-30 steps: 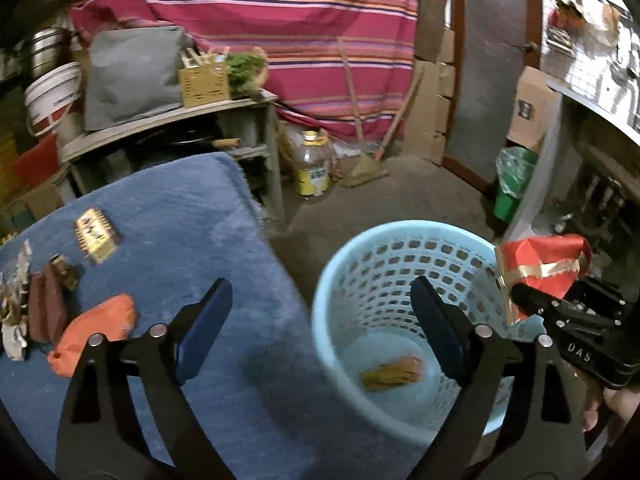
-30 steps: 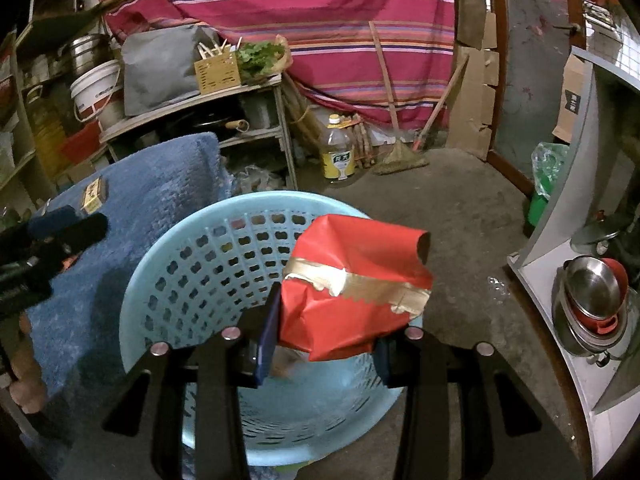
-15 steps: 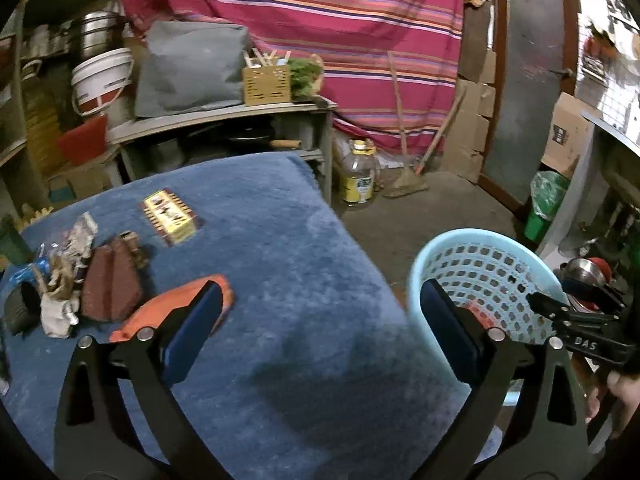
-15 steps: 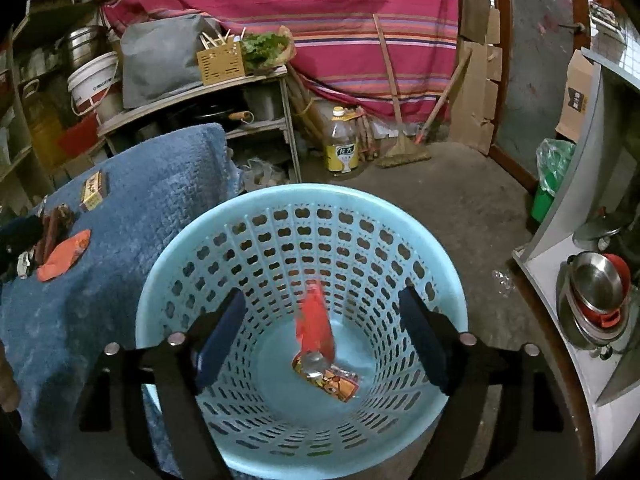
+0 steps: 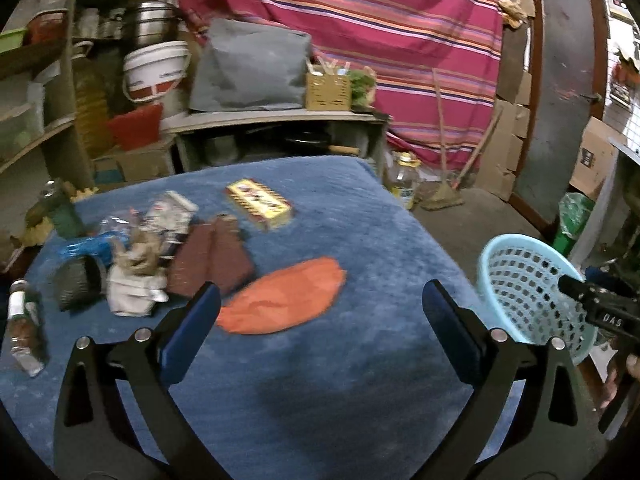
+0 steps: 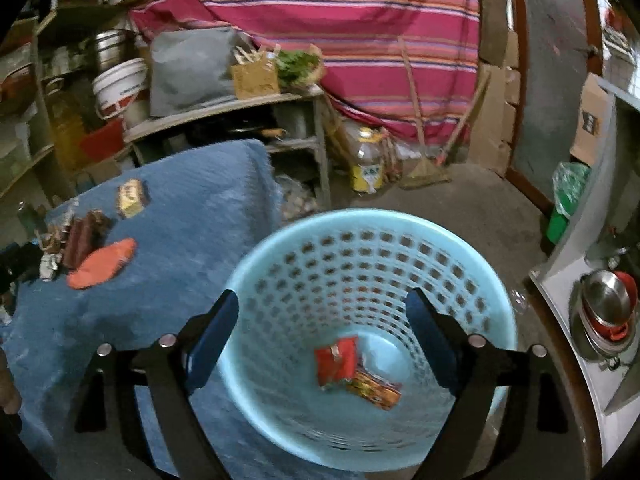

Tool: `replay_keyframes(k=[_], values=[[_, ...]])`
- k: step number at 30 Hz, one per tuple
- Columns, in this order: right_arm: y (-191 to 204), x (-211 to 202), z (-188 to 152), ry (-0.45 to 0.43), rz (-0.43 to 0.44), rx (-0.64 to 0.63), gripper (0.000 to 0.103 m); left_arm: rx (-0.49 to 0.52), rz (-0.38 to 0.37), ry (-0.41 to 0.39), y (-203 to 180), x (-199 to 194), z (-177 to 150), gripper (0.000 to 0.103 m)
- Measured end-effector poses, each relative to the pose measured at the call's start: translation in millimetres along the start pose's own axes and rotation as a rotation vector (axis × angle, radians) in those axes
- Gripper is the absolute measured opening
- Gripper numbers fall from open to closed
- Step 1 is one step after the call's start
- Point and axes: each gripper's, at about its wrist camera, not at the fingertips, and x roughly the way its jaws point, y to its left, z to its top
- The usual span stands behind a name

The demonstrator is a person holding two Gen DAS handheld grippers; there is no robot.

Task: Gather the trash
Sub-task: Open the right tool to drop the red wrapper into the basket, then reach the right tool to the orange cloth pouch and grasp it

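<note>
left claw (image 5: 320,316) spread, empty, over blue worktop (image 5: 360,220) | orange wrapper (image 5: 282,301) just ahead, between tips | right claw (image 6: 322,330) spread, empty, above basket (image 6: 280,240) | red packet (image 6: 335,361) on basket bottom, touching yellow wrapper (image 6: 374,389)

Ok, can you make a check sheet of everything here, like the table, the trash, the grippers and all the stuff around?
Surface: blue fuzzy cloth-covered table.
Job's things: light blue perforated plastic basket beside the table, holding a red wrapper and an orange-yellow wrapper. On the table: flat orange wrapper, two brown packets, yellow printed box, crumpled white and tan scraps.
Clutter: small glass bottle, dark mesh item.
Grippers: left gripper open near the orange wrapper; right gripper open over the basket.
Cables: nothing seen.
Surroundings: striped red cloth, white bucket, broom.
</note>
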Motion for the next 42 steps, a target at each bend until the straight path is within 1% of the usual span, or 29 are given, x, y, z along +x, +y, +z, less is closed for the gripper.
replay_keyframes(k=[1,6,11,15,19,22,24,27,30,32,35,39,41,42], values=[[12,-1,2,-0.01,0.01,-0.012,0.089,-0.003,0.01,-0.005,7,-2,-1,0.097],[64,-3,8,-0.04,0.069,-0.051,0.09,-0.037,0.07,-0.02,53,-11,-3,0.097],[109,1,7,-0.052,0.123,-0.063,0.09,-0.081,0.134,-0.02,104,-14,-16,0.097],[153,15,4,-0.036,0.16,-0.097,0.091,-0.102,0.17,0.0,131,-9,-23,0.097],[195,28,4,-0.02,0.186,-0.148,0.091,-0.158,0.198,-0.002,163,-4,-24,0.097],[217,37,3,-0.006,0.199,-0.164,0.091,-0.169,0.244,-0.013,182,-2,-30,0.097],[231,46,2,0.013,0.206,-0.164,0.091,-0.172,0.267,-0.005,194,2,-34,0.097],[248,60,-3,0.035,0.215,-0.163,0.091,-0.183,0.284,0.003,206,5,-42,0.097],[264,71,-6,0.057,0.217,-0.177,0.09,-0.16,0.317,0.0,210,6,-48,0.097],[275,76,-9,0.067,0.217,-0.192,0.09,-0.151,0.324,-0.002,211,6,-51,0.097],[289,83,-14,0.086,0.203,-0.239,0.09,-0.144,0.323,0.002,213,7,-56,0.097],[301,96,-19,0.14,0.183,-0.29,0.089,-0.166,0.305,0.023,216,10,-62,0.097],[302,101,-21,0.161,0.177,-0.289,0.084,-0.181,0.297,0.031,219,12,-65,0.097],[302,105,-21,0.177,0.182,-0.286,0.075,-0.184,0.293,0.035,220,13,-65,0.097]])
